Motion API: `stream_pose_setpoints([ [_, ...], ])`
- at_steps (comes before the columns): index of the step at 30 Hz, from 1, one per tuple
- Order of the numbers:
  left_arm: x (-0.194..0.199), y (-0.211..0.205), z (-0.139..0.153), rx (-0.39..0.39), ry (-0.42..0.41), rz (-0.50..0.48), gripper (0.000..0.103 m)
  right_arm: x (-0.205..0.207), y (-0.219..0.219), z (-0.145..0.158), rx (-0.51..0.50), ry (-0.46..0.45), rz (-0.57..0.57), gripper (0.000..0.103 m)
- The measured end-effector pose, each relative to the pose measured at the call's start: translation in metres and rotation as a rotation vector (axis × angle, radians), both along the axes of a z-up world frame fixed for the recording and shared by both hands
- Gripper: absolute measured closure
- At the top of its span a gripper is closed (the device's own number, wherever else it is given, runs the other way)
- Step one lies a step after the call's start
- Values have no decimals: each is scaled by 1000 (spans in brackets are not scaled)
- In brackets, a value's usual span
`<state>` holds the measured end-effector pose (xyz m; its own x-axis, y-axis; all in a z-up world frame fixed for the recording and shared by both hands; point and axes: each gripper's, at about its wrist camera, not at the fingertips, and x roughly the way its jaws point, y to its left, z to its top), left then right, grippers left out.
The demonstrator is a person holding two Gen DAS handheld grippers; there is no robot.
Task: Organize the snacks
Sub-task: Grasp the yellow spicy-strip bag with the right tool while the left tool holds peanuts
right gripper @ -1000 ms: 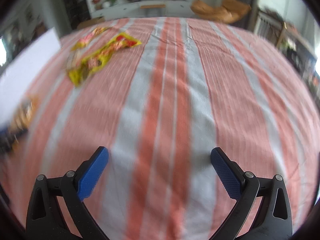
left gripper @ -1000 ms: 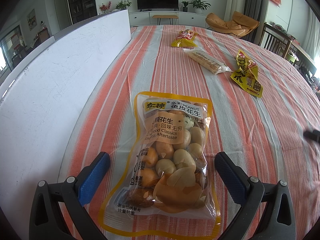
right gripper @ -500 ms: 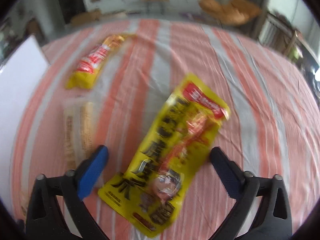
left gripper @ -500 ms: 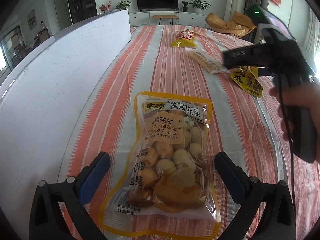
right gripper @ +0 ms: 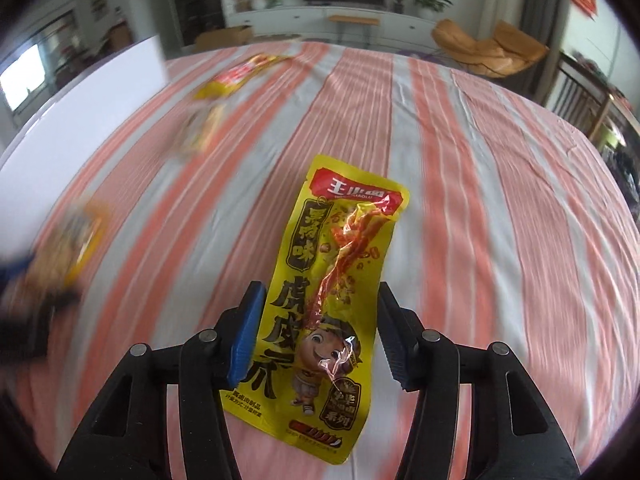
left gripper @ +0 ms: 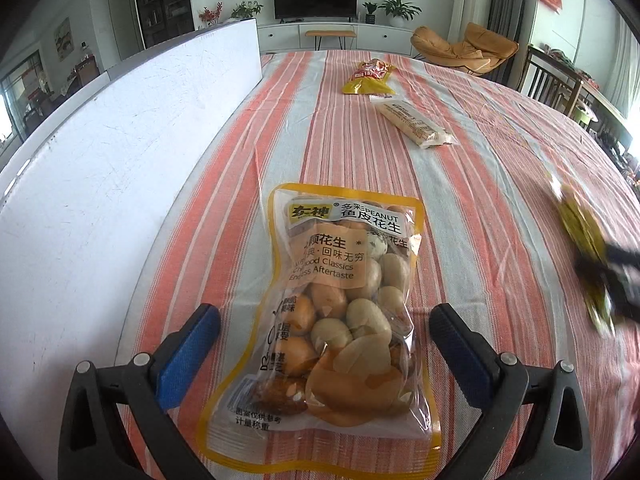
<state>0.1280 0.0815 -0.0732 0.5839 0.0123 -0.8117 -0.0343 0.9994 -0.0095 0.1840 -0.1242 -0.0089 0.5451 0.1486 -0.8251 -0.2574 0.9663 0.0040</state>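
Note:
A clear peanut bag with a yellow border [left gripper: 340, 304] lies on the striped tablecloth between the wide-open jaws of my left gripper [left gripper: 325, 340], which touches nothing. My right gripper [right gripper: 320, 332] is shut on a yellow snack packet [right gripper: 332, 292] and holds it above the cloth; in the left wrist view the packet [left gripper: 580, 224] and the gripper [left gripper: 612, 276] appear blurred at the right. A yellow and red packet [left gripper: 368, 76] and a pale wrapped bar [left gripper: 412, 122] lie farther back.
A long white board [left gripper: 120, 152] runs along the table's left side. The striped tablecloth [left gripper: 480, 184] covers the table. Chairs [left gripper: 552, 84] stand beyond the far right edge. The peanut bag appears blurred at the left of the right wrist view [right gripper: 76, 236].
My right gripper swept over the yellow packet, closed on it and lifted it, carrying it rightward and nearer. My left gripper and the peanut bag have not moved.

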Motion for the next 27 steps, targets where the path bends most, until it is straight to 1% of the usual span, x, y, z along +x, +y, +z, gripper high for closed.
stream_pose_setpoints([
  [1, 0, 0, 0, -1, 0, 0, 0, -18, -2, 0, -1, -7, 20, 45],
  [3, 0, 0, 1, -1, 0, 1, 0, -42, -7, -1, -7, -27, 37, 45],
  [6, 0, -1, 0, 0, 0, 1, 0, -56, -15, -3, 20, -54, 17, 44],
  [7, 0, 0, 1, 0, 0, 0, 0, -53, -17, -3, 20, -58, 11, 43],
  [9, 0, 0, 0, -1, 0, 0, 0, -47, -16, -3, 7, -63, -3, 32],
  [10, 0, 0, 1, -1, 0, 0, 0, -49, -16, -4, 5, -55, -8, 19],
  [11, 0, 0, 1, -1, 0, 0, 0, -47, -16, -6, 2, -40, -7, 8],
  [12, 0, 0, 1, -1, 0, 0, 0, -44, -14, -8, -1, -23, 3, 6],
  [17, 0, 0, 1, -1, 0, 0, 0, -45, -11, -11, -5, -13, 22, 1],
  [23, 0, 0, 1, -2, 1, -1, 0, -46, -11, -11, -2, -10, 27, 0],
  [25, -2, 0, 1, -7, 4, -12, 0, -46, -16, -9, 43, -7, 35, 0],
  [26, -3, 0, 1, -8, 9, -27, 0, -44, -24, -7, 113, 0, 36, 0],
  [27, -4, -1, 2, -5, 17, -49, 0, -43, -38, -4, 235, 16, 26, 0],
])
